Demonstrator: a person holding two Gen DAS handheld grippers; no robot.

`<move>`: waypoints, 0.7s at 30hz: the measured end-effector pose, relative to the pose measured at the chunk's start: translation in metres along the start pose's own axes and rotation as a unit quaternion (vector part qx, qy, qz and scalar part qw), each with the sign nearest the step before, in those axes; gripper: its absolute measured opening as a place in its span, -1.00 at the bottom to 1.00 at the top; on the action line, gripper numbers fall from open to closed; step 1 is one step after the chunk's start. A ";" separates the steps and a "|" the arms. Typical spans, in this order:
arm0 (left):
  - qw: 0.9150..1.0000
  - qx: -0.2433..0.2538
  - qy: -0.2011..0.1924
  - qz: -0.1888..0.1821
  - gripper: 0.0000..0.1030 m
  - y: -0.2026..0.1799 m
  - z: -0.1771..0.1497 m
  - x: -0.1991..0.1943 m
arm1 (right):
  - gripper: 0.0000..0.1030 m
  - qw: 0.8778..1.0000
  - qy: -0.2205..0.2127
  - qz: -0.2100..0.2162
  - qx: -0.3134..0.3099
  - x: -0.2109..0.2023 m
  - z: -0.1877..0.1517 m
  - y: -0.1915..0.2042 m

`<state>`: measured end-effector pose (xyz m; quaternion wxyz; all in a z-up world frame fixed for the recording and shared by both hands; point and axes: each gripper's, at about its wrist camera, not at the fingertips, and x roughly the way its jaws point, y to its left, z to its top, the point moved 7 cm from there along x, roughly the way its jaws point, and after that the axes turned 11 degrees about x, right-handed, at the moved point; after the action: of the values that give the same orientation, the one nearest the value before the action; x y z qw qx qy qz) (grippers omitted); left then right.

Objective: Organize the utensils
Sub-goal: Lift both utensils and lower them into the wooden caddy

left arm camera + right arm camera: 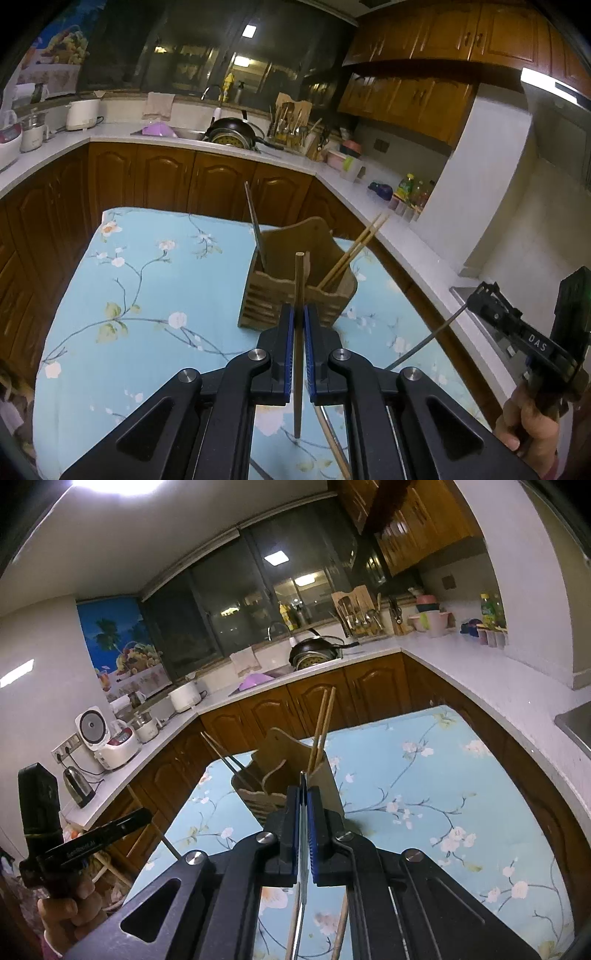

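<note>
A wooden utensil holder (295, 277) stands on the blue floral tablecloth (147, 295). It holds two wooden chopsticks (354, 251) on its right side and a metal utensil (255, 225) on its left. My left gripper (298, 314) is shut on a wooden chopstick (299, 280) held upright just in front of the holder. My right gripper (303, 794) is shut on a thin metal utensil (303, 849), close behind the holder (295, 771). More wooden chopsticks (341, 930) lie on the cloth below the right gripper.
Wooden kitchen cabinets with a white counter (369, 195) wrap around the table. The counter carries a sink with a black wok (232, 133), a utensil rack (291, 125), bottles (406, 188) and rice cookers (110, 738).
</note>
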<state>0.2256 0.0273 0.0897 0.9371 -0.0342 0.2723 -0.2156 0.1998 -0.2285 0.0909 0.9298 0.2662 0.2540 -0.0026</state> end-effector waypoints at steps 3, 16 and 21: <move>1.000 0.001 -0.013 0.002 -0.93 0.002 0.008 -0.001 | -0.92 1.000 -0.008 0.005 -0.005 -0.001 0.008 0.006; 0.994 0.015 -0.107 0.034 -0.93 0.018 0.094 0.014 | -0.92 0.996 -0.085 0.027 -0.028 0.005 0.085 0.042; 0.990 0.006 -0.128 0.055 -0.93 0.032 0.120 0.042 | -0.92 0.994 -0.097 0.023 -0.038 0.028 0.108 0.049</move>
<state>0.3328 0.0322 0.1646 0.9748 -0.0405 0.1504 -0.1598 0.2823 -0.2366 0.1808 0.9592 0.2352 0.1566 0.0024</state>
